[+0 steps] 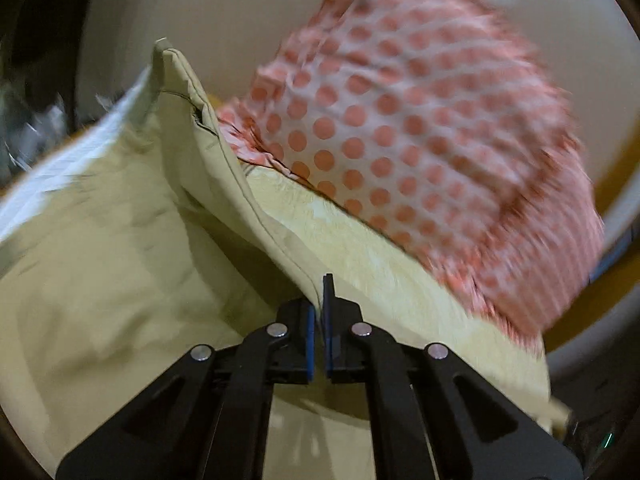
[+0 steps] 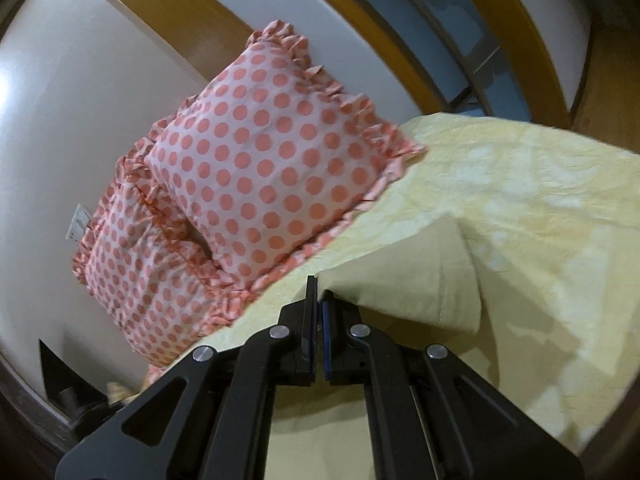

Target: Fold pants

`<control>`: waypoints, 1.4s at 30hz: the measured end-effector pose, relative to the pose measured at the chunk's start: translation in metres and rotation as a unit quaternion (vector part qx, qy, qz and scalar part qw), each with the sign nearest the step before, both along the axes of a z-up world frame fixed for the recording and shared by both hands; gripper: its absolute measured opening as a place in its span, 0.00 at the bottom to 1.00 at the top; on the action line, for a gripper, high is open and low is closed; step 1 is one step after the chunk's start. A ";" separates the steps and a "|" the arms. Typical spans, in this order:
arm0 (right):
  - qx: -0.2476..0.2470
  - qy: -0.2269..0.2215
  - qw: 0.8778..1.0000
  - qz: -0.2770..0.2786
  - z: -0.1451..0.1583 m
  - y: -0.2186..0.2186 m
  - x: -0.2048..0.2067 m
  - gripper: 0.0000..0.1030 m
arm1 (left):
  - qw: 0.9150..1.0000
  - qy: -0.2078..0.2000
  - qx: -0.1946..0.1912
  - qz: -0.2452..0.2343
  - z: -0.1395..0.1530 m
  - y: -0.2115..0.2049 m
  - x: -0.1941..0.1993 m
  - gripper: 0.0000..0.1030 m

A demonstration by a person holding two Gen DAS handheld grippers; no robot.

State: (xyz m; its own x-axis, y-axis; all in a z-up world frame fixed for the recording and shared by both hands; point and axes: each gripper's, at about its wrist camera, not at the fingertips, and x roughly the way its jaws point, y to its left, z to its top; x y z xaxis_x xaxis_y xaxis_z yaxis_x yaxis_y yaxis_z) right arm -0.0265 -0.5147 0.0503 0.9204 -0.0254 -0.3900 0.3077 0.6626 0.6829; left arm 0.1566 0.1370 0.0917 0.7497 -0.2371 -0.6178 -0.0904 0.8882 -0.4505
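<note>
The pants (image 1: 120, 240) are pale khaki and lifted off the yellow bedspread (image 1: 380, 272). My left gripper (image 1: 319, 312) is shut on a seamed edge of the pants, which rises away from the fingers to a peak at the upper left. In the right wrist view my right gripper (image 2: 319, 304) is shut on another edge of the pants (image 2: 420, 272), and the cloth hangs to the right of the fingers above the bedspread (image 2: 540, 208).
Two pink polka-dot pillows with ruffled edges (image 2: 264, 176) lie at the head of the bed, close ahead of both grippers; one also shows in the left wrist view (image 1: 420, 120). A wooden headboard (image 2: 168, 12) and a white wall (image 2: 60, 120) stand behind them.
</note>
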 end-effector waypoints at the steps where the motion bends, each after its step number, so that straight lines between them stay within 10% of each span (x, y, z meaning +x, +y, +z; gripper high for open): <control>1: 0.004 0.007 1.000 -0.003 -0.006 -0.002 -0.008 0.02 | 1.000 -0.004 0.011 -0.002 -0.001 0.000 -0.028 0.04; 8: 0.037 0.079 0.996 -0.017 -0.057 -0.006 -0.039 0.02 | 0.997 0.066 0.018 0.018 -0.067 0.003 -0.133 0.04; 21: 0.020 0.126 0.991 -0.046 -0.066 0.003 -0.069 0.03 | 0.998 0.060 0.034 -0.003 -0.074 -0.004 -0.147 0.07; 23: -0.008 0.132 0.989 -0.071 -0.059 0.006 -0.078 0.18 | 0.998 0.053 0.039 -0.013 -0.073 -0.003 -0.152 0.19; 24: -0.017 0.133 0.987 -0.093 -0.055 0.003 -0.083 0.41 | 0.998 0.049 0.041 -0.013 -0.071 -0.003 -0.155 0.28; 25: -0.025 0.128 0.985 -0.115 -0.052 0.000 -0.089 0.57 | 0.998 0.039 0.047 -0.012 -0.067 -0.002 -0.161 0.53; 33: -0.062 0.140 0.981 -0.121 -0.064 -0.001 -0.069 0.57 | 0.995 -0.058 0.072 0.035 -0.029 0.016 -0.208 0.77; 42: -0.113 0.101 0.987 -0.054 -0.064 0.046 -0.057 0.50 | 0.997 -0.048 0.068 0.007 -0.039 -0.002 -0.181 0.78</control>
State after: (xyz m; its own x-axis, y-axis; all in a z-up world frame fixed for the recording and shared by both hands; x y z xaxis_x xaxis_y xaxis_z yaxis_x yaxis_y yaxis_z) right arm -0.0838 -0.4687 -0.0136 0.8116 -0.2255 -0.5390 0.4993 0.7468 0.4393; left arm -0.0246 0.1352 0.0528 0.8090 -0.1460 -0.5695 -0.0652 0.9404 -0.3337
